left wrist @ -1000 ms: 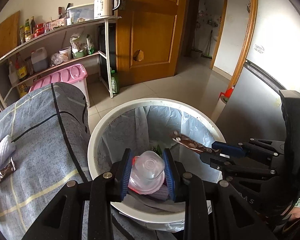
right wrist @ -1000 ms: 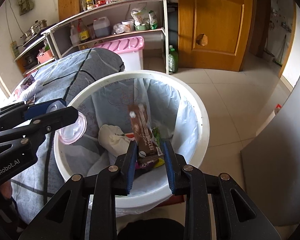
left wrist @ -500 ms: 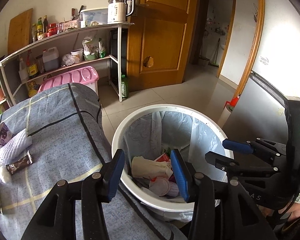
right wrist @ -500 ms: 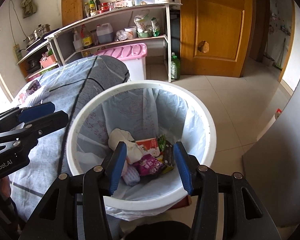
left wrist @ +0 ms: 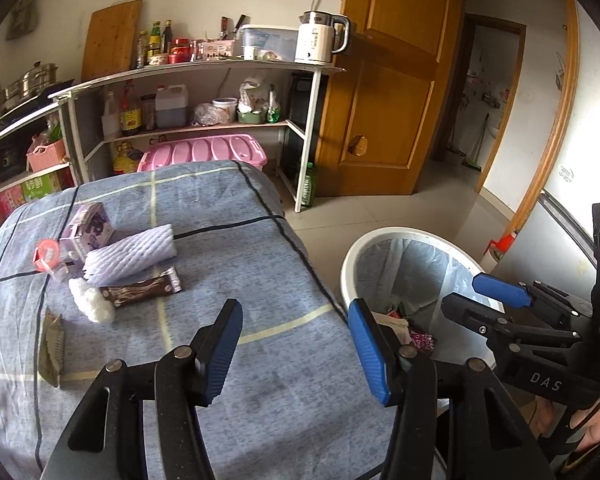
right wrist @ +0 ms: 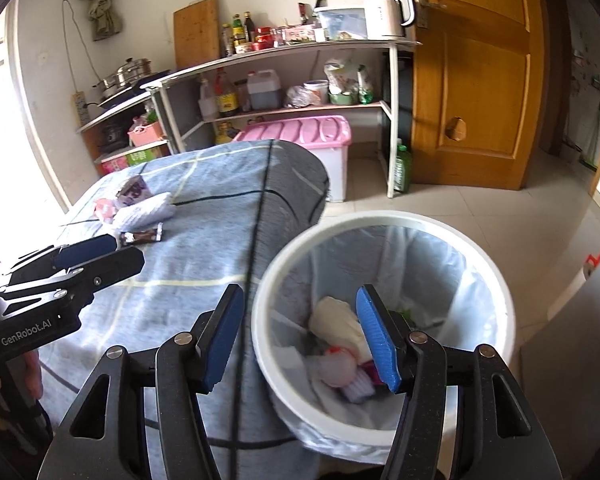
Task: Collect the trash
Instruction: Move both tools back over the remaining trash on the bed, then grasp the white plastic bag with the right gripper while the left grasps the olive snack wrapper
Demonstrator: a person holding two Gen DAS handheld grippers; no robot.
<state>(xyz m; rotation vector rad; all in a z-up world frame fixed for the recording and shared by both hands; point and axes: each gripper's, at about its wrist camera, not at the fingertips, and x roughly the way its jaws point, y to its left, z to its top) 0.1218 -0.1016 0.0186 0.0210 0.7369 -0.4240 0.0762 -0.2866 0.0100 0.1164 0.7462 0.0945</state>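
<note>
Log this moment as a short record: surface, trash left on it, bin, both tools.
surface: table under a blue checked cloth
trash on cloth: brown wrapper, white foam sleeve, purple carton, red lid, white wad, flat packet at the left edge
bin: white bin with a liner, beside the table, trash inside
left tool: jaws opening, nothing between them
right tool: jaws opening, nothing between them

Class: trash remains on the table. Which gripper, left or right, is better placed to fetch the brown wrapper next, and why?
Left. The left gripper is over the table, facing the wrapper, jaws opening and empty. The right gripper sits by the bin.
</note>
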